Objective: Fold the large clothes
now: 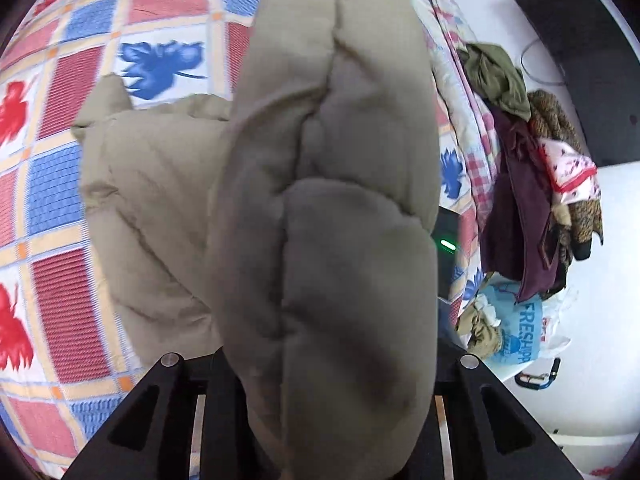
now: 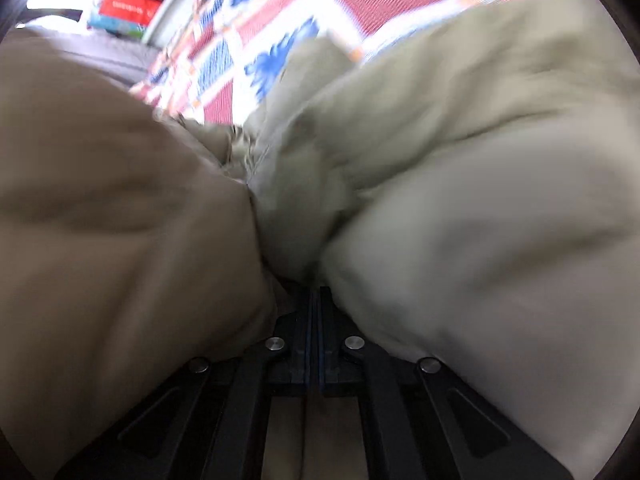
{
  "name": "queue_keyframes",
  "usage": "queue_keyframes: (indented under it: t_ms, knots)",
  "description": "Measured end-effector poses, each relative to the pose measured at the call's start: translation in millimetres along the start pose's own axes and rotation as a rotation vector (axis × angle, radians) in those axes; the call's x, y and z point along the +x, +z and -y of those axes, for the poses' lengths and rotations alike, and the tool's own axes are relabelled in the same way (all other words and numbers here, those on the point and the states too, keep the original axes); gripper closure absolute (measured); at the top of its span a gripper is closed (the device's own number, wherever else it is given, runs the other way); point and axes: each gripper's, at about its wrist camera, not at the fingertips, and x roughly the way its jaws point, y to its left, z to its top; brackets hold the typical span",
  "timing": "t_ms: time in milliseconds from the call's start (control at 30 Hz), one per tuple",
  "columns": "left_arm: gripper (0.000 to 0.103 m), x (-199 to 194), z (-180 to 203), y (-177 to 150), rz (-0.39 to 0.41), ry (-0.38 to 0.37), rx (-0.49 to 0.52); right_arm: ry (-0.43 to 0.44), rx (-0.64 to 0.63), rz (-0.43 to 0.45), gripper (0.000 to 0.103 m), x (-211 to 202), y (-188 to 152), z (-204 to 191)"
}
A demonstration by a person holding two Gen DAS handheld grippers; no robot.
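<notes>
Khaki quilted jacket (image 1: 328, 216) lies bunched on the checked bedspread (image 1: 60, 208).

The right gripper (image 2: 315, 300) is being seen with its jaws pressed together, its tips buried in a pinch of a padded khaki garment (image 2: 460, 208). The garment is bulging in two soft folds, one to the left and one to the right of the jaws. A checked quilt (image 2: 256, 28) with blue leaf prints is lying beyond it, and stacked coloured boxes (image 2: 124, 12) are being shown blurred at the far left.
</notes>
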Motion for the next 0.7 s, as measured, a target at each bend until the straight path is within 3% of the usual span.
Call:
queue_keyframes:
  t_ms: [33, 100, 267, 333, 500, 567, 600, 633, 700]
  knots:
    - [0.043, 10, 5, 5, -0.017, -0.046, 0.006, -0.004, 0.004, 0.027, 0.098, -17, -4, 7]
    - [0.032, 36, 10, 8, -0.037, -0.129, -0.003, -0.009, 0.031, 0.069, 0.098, -45, -14, 25]
    - [0.032, 90, 16, 22, -0.056, -0.252, 0.041, -0.017, 0.136, 0.149, 0.098, -97, -48, 71]
    - [0.022, 98, 14, 25, -0.038, -0.264, 0.083, -0.034, 0.188, 0.171, 0.098, -111, -63, 88]
    - [0.022, 110, 26, 38, -0.030, -0.221, 0.103, -0.062, 0.274, 0.201, 0.095, -138, -96, 104]
    - [0.022, 109, 23, 36, -0.029, -0.200, 0.119, -0.079, 0.262, 0.218, 0.071, -153, -111, 94]
    - [0.022, 109, 25, 37, -0.026, -0.193, 0.125, -0.080, 0.250, 0.230, 0.040, -161, -118, 88]
    - [0.022, 107, 23, 35, -0.027, -0.186, 0.133, -0.071, 0.232, 0.255, 0.022, -171, -127, 79]
    - [0.022, 105, 25, 34, -0.030, -0.165, 0.151, -0.030, 0.176, 0.283, 0.022, -186, -137, 60]
